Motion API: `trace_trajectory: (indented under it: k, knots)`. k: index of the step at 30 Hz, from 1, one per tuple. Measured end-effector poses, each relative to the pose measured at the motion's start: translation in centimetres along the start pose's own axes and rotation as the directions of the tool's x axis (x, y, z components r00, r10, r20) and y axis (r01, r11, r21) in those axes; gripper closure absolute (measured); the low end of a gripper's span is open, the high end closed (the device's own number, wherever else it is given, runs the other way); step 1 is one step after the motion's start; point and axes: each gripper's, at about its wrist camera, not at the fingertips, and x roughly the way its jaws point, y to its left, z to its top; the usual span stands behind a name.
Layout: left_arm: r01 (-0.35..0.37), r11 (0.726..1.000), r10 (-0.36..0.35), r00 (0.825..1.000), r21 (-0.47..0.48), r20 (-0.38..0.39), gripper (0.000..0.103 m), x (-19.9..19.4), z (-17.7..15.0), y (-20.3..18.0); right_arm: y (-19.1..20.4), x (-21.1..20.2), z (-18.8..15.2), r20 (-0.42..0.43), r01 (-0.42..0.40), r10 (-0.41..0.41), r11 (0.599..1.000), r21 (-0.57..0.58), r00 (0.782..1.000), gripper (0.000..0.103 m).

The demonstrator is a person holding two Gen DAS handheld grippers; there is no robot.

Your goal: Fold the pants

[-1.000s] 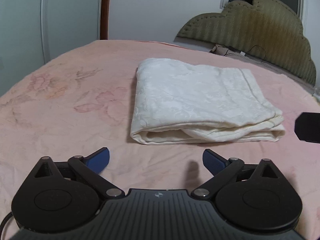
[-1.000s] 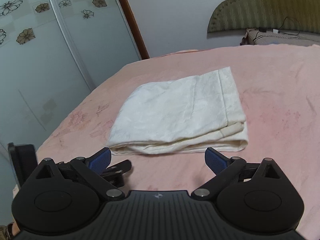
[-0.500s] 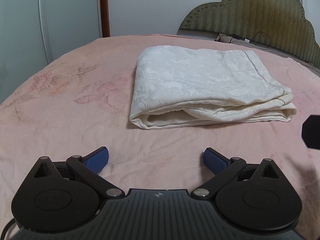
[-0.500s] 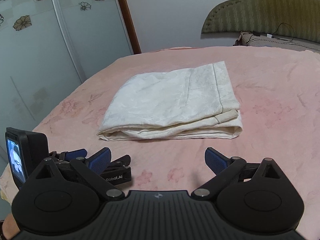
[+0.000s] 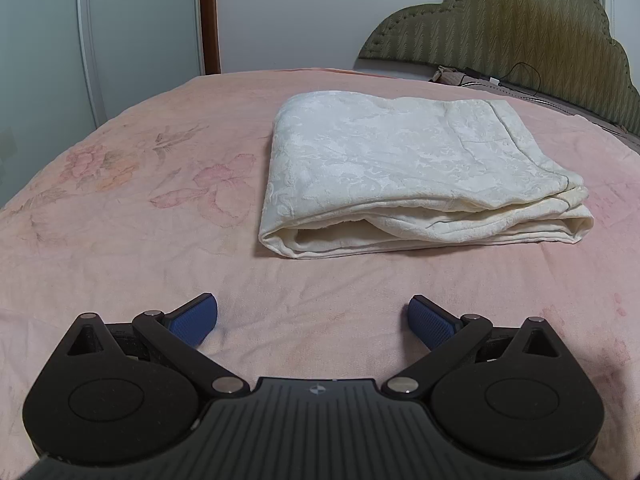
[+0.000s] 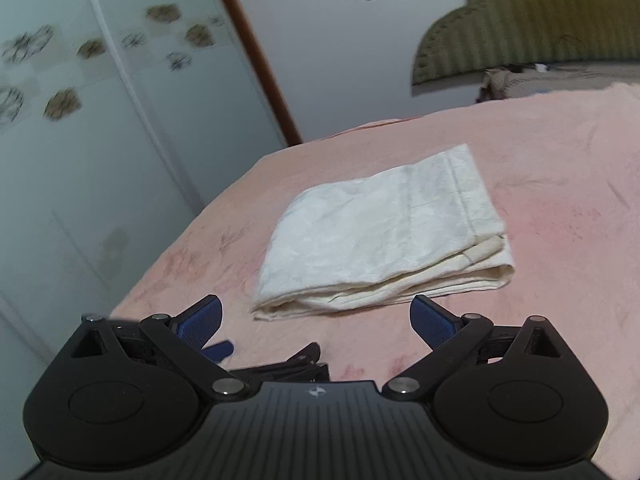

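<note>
I saw the white pants (image 5: 404,168) folded in a neat stack on the pink bed sheet (image 5: 120,216). My left gripper (image 5: 313,317) and right gripper (image 6: 316,317) were both wide apart, holding nothing. A bump could open the loose near edge. The headboard (image 5: 520,36) stood far away.

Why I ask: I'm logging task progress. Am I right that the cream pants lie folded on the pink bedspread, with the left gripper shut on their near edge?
Not quite. The left wrist view shows the left gripper open, its jaws apart and short of the pants, touching nothing. The pants do lie folded on the pink bedspread.
</note>
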Motion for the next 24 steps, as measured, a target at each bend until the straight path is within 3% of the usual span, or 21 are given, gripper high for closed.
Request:
trace_trajectory:
  k: [2, 4, 7, 9, 13, 18, 24]
  knots:
    - [0.000, 1.000, 0.000, 1.000, 0.000, 0.000, 0.000, 0.0, 0.0, 0.0, 0.1, 0.3, -0.2, 0.017, 0.018, -0.017, 0.999, -0.043, 1.000, 0.002]
    - [0.000, 1.000, 0.000, 1.000, 0.000, 0.000, 0.000, 0.0, 0.0, 0.0, -0.7, 0.7, -0.4, 0.033, 0.087, -0.085, 0.994, -0.061, 0.996, 0.002]
    - [0.000, 1.000, 0.000, 1.000, 0.000, 0.000, 0.000, 0.0, 0.0, 0.0, -2.3, 2.5, -1.1, 0.019, 0.254, -0.254, 0.963, -0.093, 0.967, 0.002]
    - [0.000, 1.000, 0.000, 1.000, 0.000, 0.000, 0.000, 0.0, 0.0, 0.0, -3.3, 4.0, -2.1, -0.017, 0.304, -0.309, 0.944, -0.132, 0.951, 0.002]
    - [0.000, 1.000, 0.000, 1.000, 0.000, 0.000, 0.000, 0.0, 0.0, 0.0, -5.1, 5.7, -3.7, -0.075, 0.293, -0.303, 0.949, -0.119, 0.950, 0.002]
    - [0.000, 1.000, 0.000, 1.000, 0.000, 0.000, 0.000, 0.0, 0.0, 0.0, -5.1, 6.8, -5.1, -0.008, 0.393, -0.406, 0.890, -0.231, 0.914, 0.001]
    - [0.000, 1.000, 0.000, 1.000, 0.000, 0.000, 0.000, 0.0, 0.0, 0.0, -6.8, 6.7, -4.9, -0.056, 0.343, -0.355, 0.926, -0.159, 0.933, 0.000]
